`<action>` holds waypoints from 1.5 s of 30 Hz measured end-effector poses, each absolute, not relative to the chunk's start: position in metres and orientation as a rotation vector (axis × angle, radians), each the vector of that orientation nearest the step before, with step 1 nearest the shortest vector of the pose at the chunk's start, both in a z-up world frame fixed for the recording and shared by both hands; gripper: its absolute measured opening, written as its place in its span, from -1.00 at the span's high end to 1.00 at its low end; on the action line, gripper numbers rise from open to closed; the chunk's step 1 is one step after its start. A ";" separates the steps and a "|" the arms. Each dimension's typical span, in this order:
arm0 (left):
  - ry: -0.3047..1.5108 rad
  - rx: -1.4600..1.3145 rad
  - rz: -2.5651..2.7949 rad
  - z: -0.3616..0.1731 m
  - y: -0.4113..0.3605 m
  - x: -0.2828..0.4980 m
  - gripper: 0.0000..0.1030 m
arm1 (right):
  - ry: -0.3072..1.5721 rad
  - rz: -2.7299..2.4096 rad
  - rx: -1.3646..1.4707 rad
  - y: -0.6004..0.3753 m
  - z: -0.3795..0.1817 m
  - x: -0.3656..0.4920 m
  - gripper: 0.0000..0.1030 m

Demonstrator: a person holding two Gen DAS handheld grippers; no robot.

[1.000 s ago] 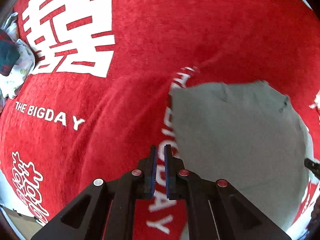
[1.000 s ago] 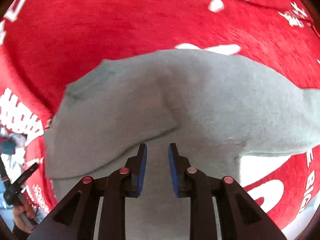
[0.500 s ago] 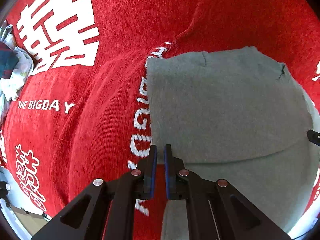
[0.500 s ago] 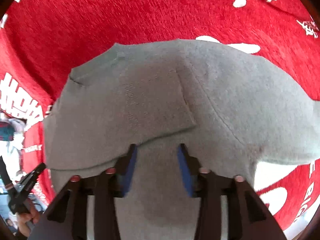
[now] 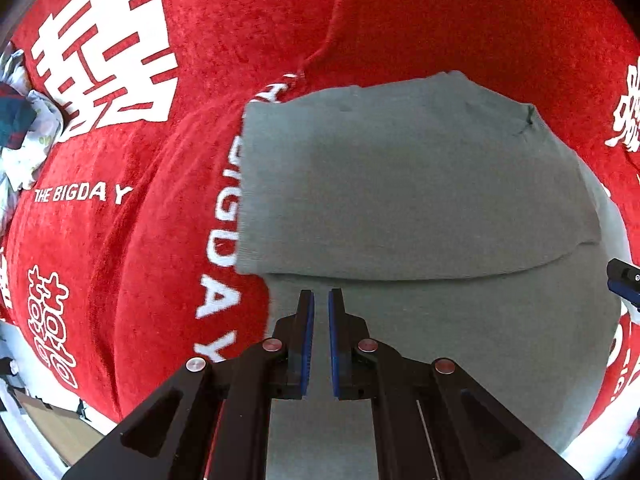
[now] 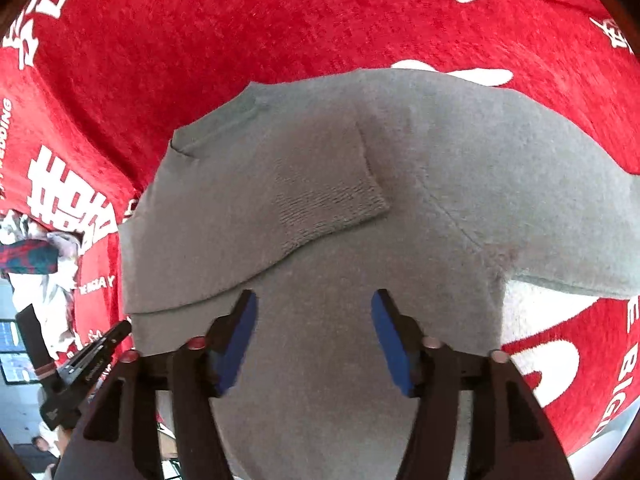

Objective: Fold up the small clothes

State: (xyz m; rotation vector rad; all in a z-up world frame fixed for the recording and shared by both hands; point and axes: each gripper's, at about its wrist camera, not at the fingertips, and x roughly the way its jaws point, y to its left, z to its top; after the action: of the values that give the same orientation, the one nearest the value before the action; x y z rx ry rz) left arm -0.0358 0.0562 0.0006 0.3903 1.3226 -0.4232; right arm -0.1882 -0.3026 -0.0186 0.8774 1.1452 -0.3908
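Observation:
A small grey knit sweater (image 5: 420,208) lies on a red cloth with white lettering (image 5: 160,208). Its left sleeve is folded across the body, with the ribbed cuff (image 6: 332,204) lying on top. The right sleeve (image 6: 560,208) stretches out to the right. My left gripper (image 5: 321,300) is nearly shut and empty, above the sweater's lower left edge. My right gripper (image 6: 313,304) is open and empty above the sweater's lower body. The left gripper also shows at the left edge of the right wrist view (image 6: 92,356).
A pile of other clothes, white and dark plaid (image 5: 20,132), lies at the far left of the red cloth and shows in the right wrist view (image 6: 36,260) too. The table's edge and floor show at the lower left (image 5: 48,420).
My right gripper has opened wide from a narrow gap. My left gripper has moved right, from over the red cloth to over the sweater's edge. The folded sleeve now lies flat.

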 end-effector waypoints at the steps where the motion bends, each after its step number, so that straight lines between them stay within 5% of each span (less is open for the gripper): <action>1: 1.320 0.400 -0.424 0.001 0.053 -0.038 0.84 | 1.138 -0.393 0.884 -0.304 -0.018 -0.191 -0.40; 9: 1.331 0.428 -0.457 -0.003 0.020 -0.052 0.84 | 1.073 -0.434 0.967 -0.326 -0.014 -0.224 -0.46; 10: 1.334 0.432 -0.459 -0.003 0.016 -0.054 0.36 | 1.066 -0.444 0.983 -0.330 -0.016 -0.230 -0.46; 11: 1.342 0.443 -0.455 -0.005 0.010 -0.056 -0.94 | 1.061 -0.449 0.994 -0.332 -0.017 -0.233 -0.46; 18: 1.333 0.499 -0.472 -0.016 -0.030 -0.068 -0.97 | 1.005 -0.509 1.072 -0.352 -0.022 -0.270 -0.47; 20: 1.318 0.510 -0.466 -0.016 -0.039 -0.068 -0.97 | 0.981 -0.518 1.096 -0.357 -0.024 -0.280 -0.65; 45: 1.293 0.595 -0.757 -0.048 -0.176 -0.100 -0.96 | 0.481 -0.822 1.586 -0.459 -0.079 -0.481 -0.69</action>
State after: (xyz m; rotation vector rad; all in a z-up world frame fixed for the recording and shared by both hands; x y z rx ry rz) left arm -0.0995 -0.1764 -0.0481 0.5946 1.2928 -0.7571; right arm -0.4807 -0.4593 -0.0794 1.5862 0.4813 -0.8219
